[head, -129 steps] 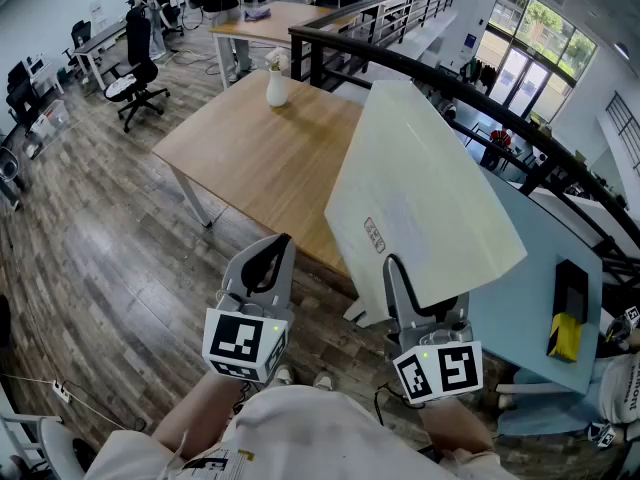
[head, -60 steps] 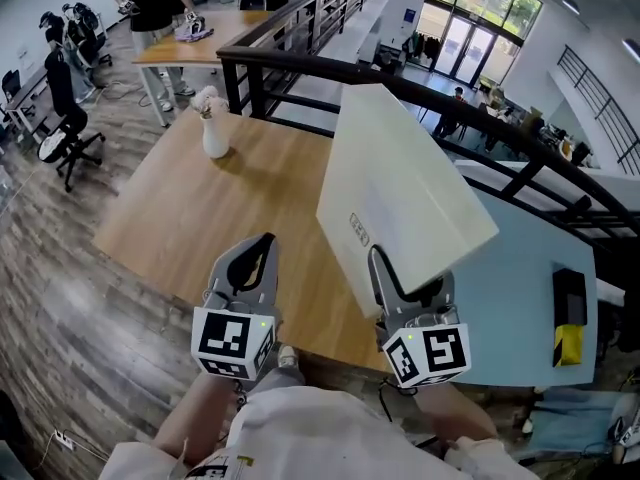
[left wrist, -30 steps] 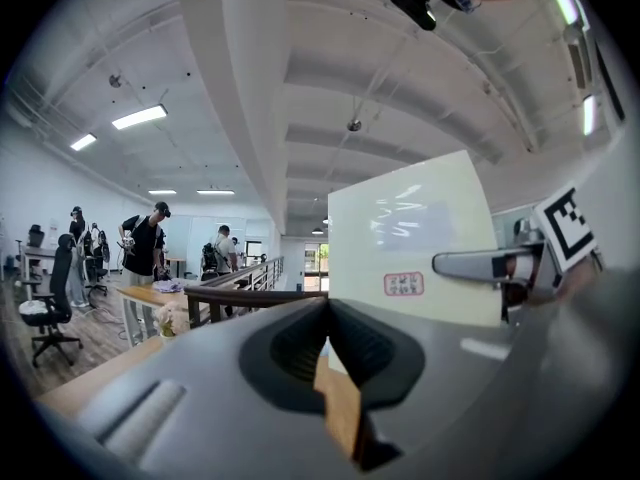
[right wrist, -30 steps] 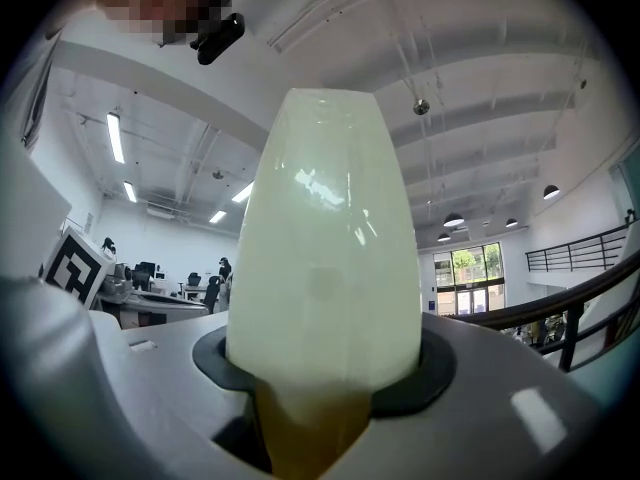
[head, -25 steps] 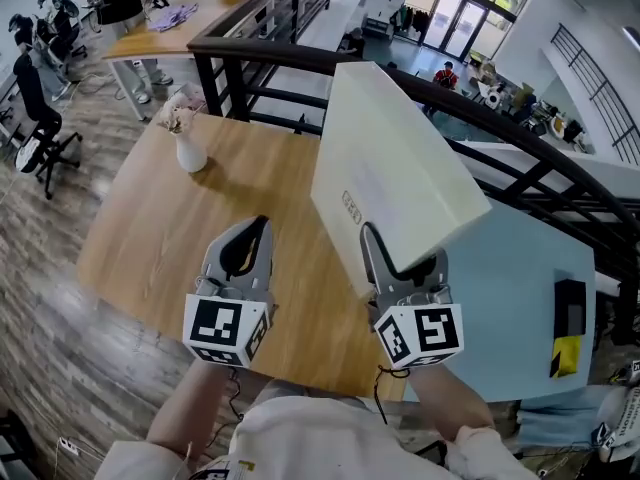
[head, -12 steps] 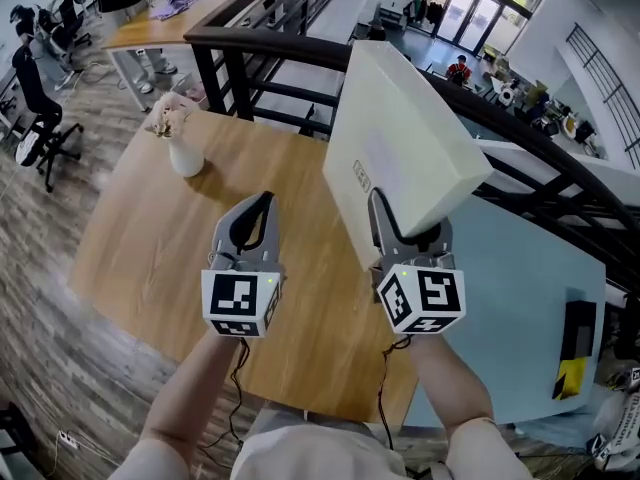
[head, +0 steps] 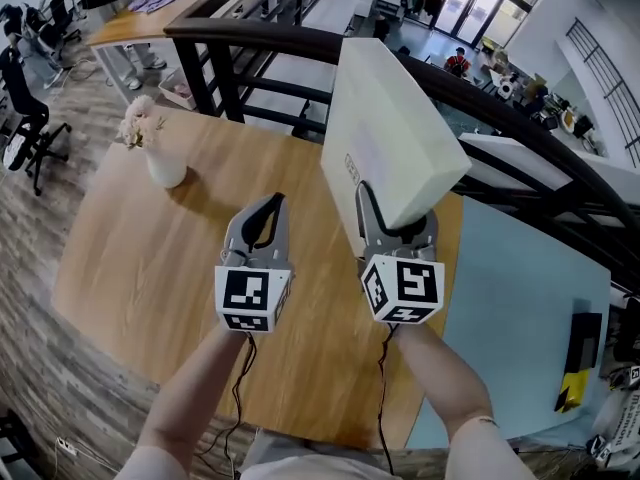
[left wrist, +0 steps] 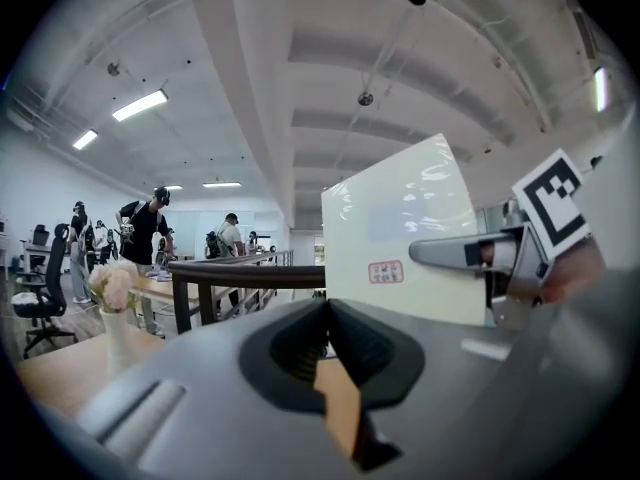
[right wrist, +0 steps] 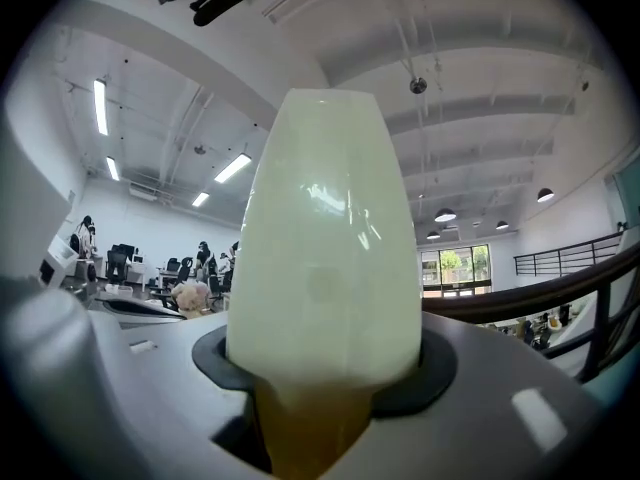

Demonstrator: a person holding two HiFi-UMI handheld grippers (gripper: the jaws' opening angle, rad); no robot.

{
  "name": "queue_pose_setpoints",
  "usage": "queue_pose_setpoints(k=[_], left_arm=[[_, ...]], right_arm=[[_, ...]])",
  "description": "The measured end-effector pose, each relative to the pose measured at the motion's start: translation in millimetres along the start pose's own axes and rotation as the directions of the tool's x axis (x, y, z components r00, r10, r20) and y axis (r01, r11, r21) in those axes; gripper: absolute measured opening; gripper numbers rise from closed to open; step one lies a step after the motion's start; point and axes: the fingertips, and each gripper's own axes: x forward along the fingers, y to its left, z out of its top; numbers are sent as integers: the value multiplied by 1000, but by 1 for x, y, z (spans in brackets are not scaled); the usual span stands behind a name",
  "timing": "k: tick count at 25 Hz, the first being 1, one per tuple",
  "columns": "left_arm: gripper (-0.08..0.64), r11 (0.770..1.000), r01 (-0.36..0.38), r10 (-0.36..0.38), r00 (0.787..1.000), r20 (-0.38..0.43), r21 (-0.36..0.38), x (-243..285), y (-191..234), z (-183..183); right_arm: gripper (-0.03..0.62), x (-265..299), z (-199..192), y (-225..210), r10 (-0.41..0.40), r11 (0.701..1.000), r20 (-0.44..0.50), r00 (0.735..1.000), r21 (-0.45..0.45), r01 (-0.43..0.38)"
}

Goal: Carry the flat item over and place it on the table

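- Currently the right tool point(head: 397, 223) point(right wrist: 320, 373) is clamped on the lower edge of the flat white box point(head: 390, 133) point(right wrist: 325, 238), with its jaws spread to the box's thickness and a pad pressed against each broad face.
- The box stands up out of those jaws, tilted away from the person. It is held in the air over the far right part of the wooden surface point(head: 140, 268) and does not rest on it.
- A small red-edged label point(head: 352, 168) point(left wrist: 385, 271) sits low on the box's broad face, the one turned toward the left tool.
- The left tool point(head: 270, 206) point(left wrist: 325, 313) is beside the right one, level with it. Its jaws are brought together at the tips with nothing between them.
- Both tools hang above the wooden surface, apart from each other.
- A white vase point(head: 165, 168) point(left wrist: 115, 323) with pale flowers stands on the far left part of that surface, well apart from the tools.
- A dark railing point(head: 260, 40) point(left wrist: 240, 273) runs just beyond the surface's far edge, behind the box.
- A pale blue surface point(head: 510, 308) adjoins the wooden one on the right.
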Motion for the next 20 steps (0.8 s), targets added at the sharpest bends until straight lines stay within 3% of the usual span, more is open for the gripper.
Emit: queue_pose_setpoints(k=[10,14,20], left_arm=[[3,996,32,-38,997,-68,-84,53,2,-72],[3,989,68,-80,992,-96,-129,63,0,-99],[3,988,86,-106,983,-151,-131,71,-7,-125]], right_arm=[[278,52,-92,-12,-62,998,-62,996,23,63],[278,62,-113,-17,-90,996,-21,996,6,90],[278,69,-138,-21,-100,995,-43,994,8,101]])
